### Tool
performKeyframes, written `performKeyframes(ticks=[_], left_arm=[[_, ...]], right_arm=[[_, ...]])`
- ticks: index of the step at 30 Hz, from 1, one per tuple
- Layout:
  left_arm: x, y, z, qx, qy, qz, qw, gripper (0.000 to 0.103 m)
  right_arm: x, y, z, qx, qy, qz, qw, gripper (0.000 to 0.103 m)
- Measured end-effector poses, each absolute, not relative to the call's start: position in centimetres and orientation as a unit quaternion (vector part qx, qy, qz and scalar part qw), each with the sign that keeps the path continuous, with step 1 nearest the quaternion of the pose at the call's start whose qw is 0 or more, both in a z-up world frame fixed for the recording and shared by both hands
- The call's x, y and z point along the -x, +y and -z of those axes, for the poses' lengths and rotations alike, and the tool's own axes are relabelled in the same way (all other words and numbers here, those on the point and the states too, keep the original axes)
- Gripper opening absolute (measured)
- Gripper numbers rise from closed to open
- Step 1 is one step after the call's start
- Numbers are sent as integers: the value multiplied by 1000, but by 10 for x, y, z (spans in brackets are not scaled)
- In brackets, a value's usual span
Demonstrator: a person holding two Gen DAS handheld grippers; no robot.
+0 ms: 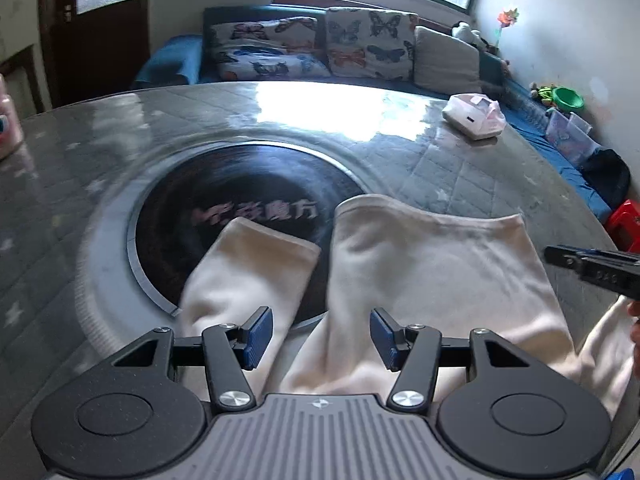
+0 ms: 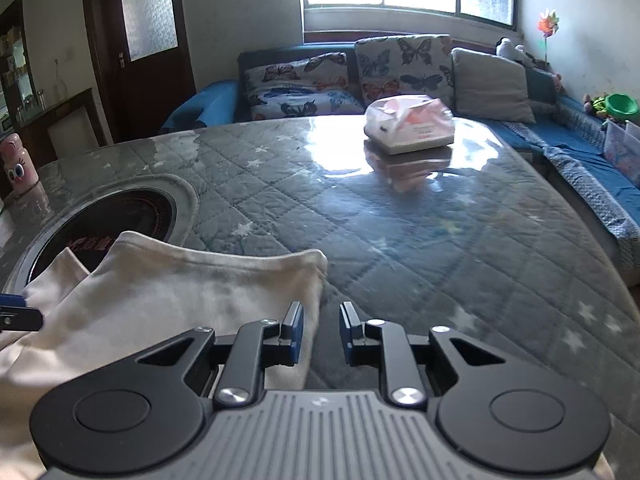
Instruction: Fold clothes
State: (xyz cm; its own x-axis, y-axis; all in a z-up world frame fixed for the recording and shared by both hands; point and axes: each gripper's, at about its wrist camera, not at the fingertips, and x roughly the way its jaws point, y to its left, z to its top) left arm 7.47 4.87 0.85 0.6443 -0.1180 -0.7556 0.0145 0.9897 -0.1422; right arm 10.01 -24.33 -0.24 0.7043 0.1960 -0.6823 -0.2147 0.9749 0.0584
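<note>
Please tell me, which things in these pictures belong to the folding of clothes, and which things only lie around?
For the job:
- cream garment, partly folded on the table
- left gripper, open above the garment
- right gripper, jaws slightly apart, nothing between them

Only lying around:
- tissue pack
- pink bottle
- butterfly cushions
- green bowl
- pinwheel

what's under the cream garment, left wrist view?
The cream garment lies on the grey quilted table cover, and its sleeve and near edge overlap the round black inset with printed characters. The inset's near part is hidden; anything else beneath can't be seen.
</note>
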Motion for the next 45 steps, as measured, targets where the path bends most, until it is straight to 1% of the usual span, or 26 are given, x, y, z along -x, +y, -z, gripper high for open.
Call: performKeyframes(ticks=[10,14,16,17,18,20,21,25,29,31,34,37,40,41,42,44,45], left_arm=[[-126,36,10,71,427,45,900,57],[-134,34,11,71,421,50,903,54],[-135,34,10,73,416,53,905,41],[-135,34,10,76,412,55,906,24],[-135,34,9,82,408,57,907,14],[-133,33,6,88,397,63,912,9],[-129,29,3,81,385,70,917,8],[-110,7,-6,37,341,123,931,8],[-97,-14,-2,1,345,186,920,11],[-93,-20,2,-4,358,207,911,14],[-89,-20,4,2,365,229,902,15],[-82,-17,-2,-3,350,232,908,18],[-83,-12,-9,-6,330,214,919,18],[-86,-9,-11,-5,326,206,923,22],[-90,-7,-12,-3,327,198,924,35],[-98,-6,-11,-8,328,179,928,49],[-101,-6,-10,-14,328,176,928,51]], right_arm=[[-126,-234,16,13,378,-109,919,19],[-130,-234,17,11,378,-110,919,19],[-132,-233,17,12,378,-110,919,19],[-132,-233,18,12,378,-110,919,19],[-133,-233,18,13,378,-110,919,19],[-134,-232,18,14,377,-109,920,19],[-134,-233,18,14,376,-109,920,19],[-134,-236,18,9,376,-105,921,19],[-135,-242,18,0,378,-102,920,19],[-134,-243,18,-2,378,-101,920,19],[-135,-243,18,-2,378,-102,920,19],[-135,-244,19,-1,378,-103,920,20],[-135,-244,19,-2,378,-102,920,23],[-135,-244,19,-2,378,-101,920,23],[-135,-244,19,-2,377,-101,921,23],[-135,-243,19,0,377,-101,921,23],[-135,-243,19,0,377,-101,921,23]])
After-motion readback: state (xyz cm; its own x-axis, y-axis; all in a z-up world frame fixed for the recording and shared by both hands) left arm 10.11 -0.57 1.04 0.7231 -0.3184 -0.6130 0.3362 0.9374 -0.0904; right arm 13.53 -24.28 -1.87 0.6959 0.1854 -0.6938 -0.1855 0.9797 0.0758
